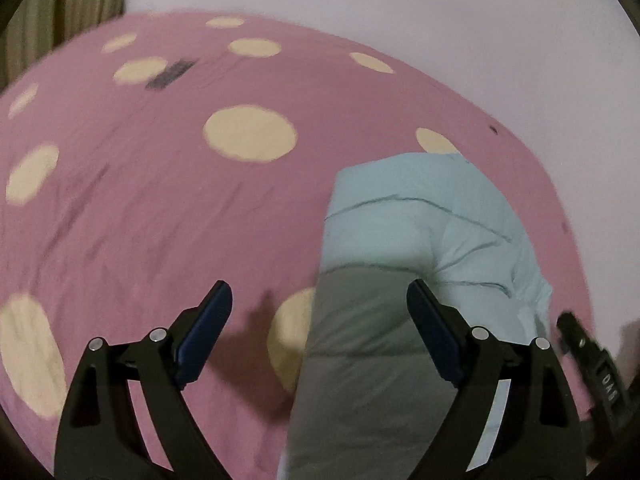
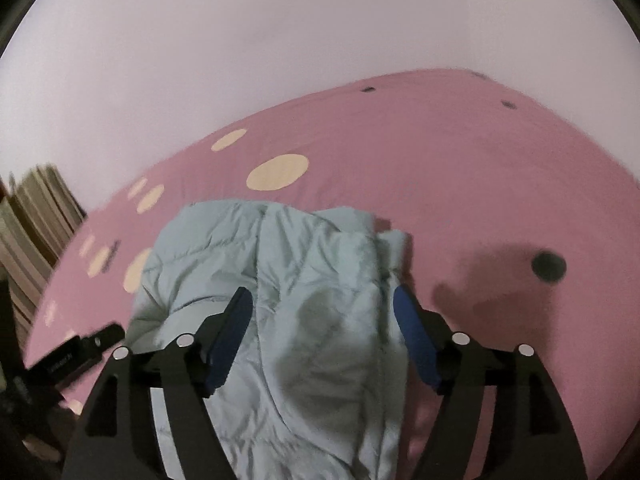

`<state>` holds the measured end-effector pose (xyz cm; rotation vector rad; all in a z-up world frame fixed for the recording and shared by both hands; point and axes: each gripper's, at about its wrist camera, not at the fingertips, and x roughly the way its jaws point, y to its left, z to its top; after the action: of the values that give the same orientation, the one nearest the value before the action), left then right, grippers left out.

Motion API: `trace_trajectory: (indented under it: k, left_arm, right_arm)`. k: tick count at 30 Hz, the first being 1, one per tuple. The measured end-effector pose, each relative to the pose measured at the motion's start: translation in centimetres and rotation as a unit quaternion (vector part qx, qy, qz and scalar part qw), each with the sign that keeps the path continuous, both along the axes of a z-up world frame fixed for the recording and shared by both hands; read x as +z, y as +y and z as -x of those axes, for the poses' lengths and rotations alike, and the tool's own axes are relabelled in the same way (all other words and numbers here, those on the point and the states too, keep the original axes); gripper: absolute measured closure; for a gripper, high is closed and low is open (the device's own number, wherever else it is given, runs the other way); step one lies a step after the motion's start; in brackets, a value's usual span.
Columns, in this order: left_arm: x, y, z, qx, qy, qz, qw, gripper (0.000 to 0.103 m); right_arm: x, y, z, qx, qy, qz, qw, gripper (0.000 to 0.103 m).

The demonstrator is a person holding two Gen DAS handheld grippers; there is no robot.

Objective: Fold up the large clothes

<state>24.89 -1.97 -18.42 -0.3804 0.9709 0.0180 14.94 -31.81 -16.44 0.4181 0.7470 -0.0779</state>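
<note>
A pale blue quilted jacket [image 1: 420,216] lies bundled on a pink bed sheet [image 1: 160,200] with cream dots. In the left wrist view my left gripper [image 1: 320,292] hangs open above the sheet, at the jacket's left edge, with nothing pinched between its blue pads [image 1: 208,332]. In the right wrist view the jacket [image 2: 304,272] lies crumpled right below my right gripper [image 2: 322,296]. That gripper's jaws stand apart over the fabric and its pads [image 2: 416,340] do not press on it. Each view shows the other gripper at its edge [image 1: 580,344] [image 2: 80,352].
The pink sheet [image 2: 440,152] spreads wide behind and beside the jacket, with a dark round spot [image 2: 549,266] at the right. A pale wall [image 2: 280,40] rises behind the bed. A striped olive curtain [image 1: 60,20] [image 2: 36,216] hangs at the left.
</note>
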Motion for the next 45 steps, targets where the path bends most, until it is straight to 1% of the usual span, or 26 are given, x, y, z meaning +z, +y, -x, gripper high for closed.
trace_trajectory:
  k: [3,6,9,10,12,15,17,21,24,25,26,28,29,30,33,35,38,40,45]
  left_arm:
    - [-0.9,1.0,0.9,0.025,0.008,0.051,0.9983,0.014]
    - [-2.1,0.7,1.0,0.024,0.027,0.068,0.997,0.014]
    - [-2.8,0.8,1.1,0.031,0.029,0.081,0.9958,0.013]
    - [-3.0,0.8,1.0,0.032,0.03,0.084,0.9955,0.011]
    - [-3.4,0.8,0.8,0.026,0.032,0.09,0.9951,0.01]
    - [-4.1,1.3,0.6,0.026,0.034,0.109,0.9931,0.007]
    - [-4.1,1.2,0.8,0.021,0.031,0.111,0.9931,0.007]
    - [-4.1,0.4,0.7,-0.001,0.03,0.107,0.9938,0.007]
    - [-4.2,0.2,0.5,-0.005,0.029,0.105,0.994,0.007]
    - [-4.2,0.1,0.6,-0.007,0.029,0.105,0.994,0.008]
    - [-4.2,0.1,0.6,-0.008,0.029,0.107,0.9938,0.01]
    - [-4.2,-0.2,0.3,-0.02,0.025,0.114,0.9929,0.029]
    - [-4.2,-0.4,0.4,-0.028,0.022,0.118,0.9923,0.037]
    - [-4.1,-0.7,0.5,-0.039,0.019,0.124,0.9913,0.049]
    - [-3.6,-1.4,0.7,-0.05,0.011,0.108,0.9929,0.057]
    - [-3.4,-1.5,0.8,-0.053,0.008,0.105,0.993,0.062]
    - [-2.7,-1.6,0.9,-0.058,-0.001,0.097,0.9936,0.068]
    - [-2.3,-1.6,1.1,-0.061,-0.005,0.093,0.9937,0.072]
    - [-1.1,-0.5,1.0,-0.056,-0.015,0.096,0.9937,0.075]
  right_arm:
    - [-1.0,-1.4,0.8,-0.017,0.006,-0.051,0.999,0.03]
    - [-2.9,-2.2,0.9,-0.025,0.025,-0.095,0.995,0.03]
    - [-4.5,-2.4,1.0,-0.03,0.038,-0.122,0.991,0.03]
    - [-4.8,-2.4,1.1,-0.031,0.04,-0.126,0.991,0.03]
    - [-5.5,-2.3,0.9,-0.03,0.044,-0.133,0.99,0.027]
    - [-6.3,-2.4,0.8,-0.032,0.045,-0.145,0.988,0.023]
    - [-6.5,-2.3,0.8,-0.031,0.043,-0.148,0.987,0.022]
    - [-6.5,-1.7,0.6,-0.023,0.047,-0.134,0.99,0.022]
    - [-6.7,-1.3,0.7,-0.021,0.049,-0.131,0.99,0.023]
    - [-6.7,-1.2,0.7,-0.018,0.049,-0.13,0.99,0.026]
    - [-6.7,-1.1,0.6,-0.017,0.049,-0.13,0.99,0.034]
    - [-6.9,-0.7,0.4,-0.007,0.05,-0.143,0.988,0.047]
    - [-6.9,-0.4,-0.1,-0.005,0.052,-0.147,0.988,0.049]
    - [-6.9,-0.2,0.0,-0.006,0.051,-0.146,0.988,0.051]
    - [-6.9,0.0,0.1,-0.005,0.046,-0.151,0.988,0.059]
    - [-6.7,0.0,0.4,-0.004,0.04,-0.155,0.987,0.067]
    - [-6.2,0.4,0.9,-0.001,0.028,-0.148,0.989,0.073]
    - [-5.9,0.6,1.0,-0.001,0.022,-0.146,0.989,0.075]
    - [-4.9,1.4,1.0,0.005,0.009,-0.147,0.989,0.078]
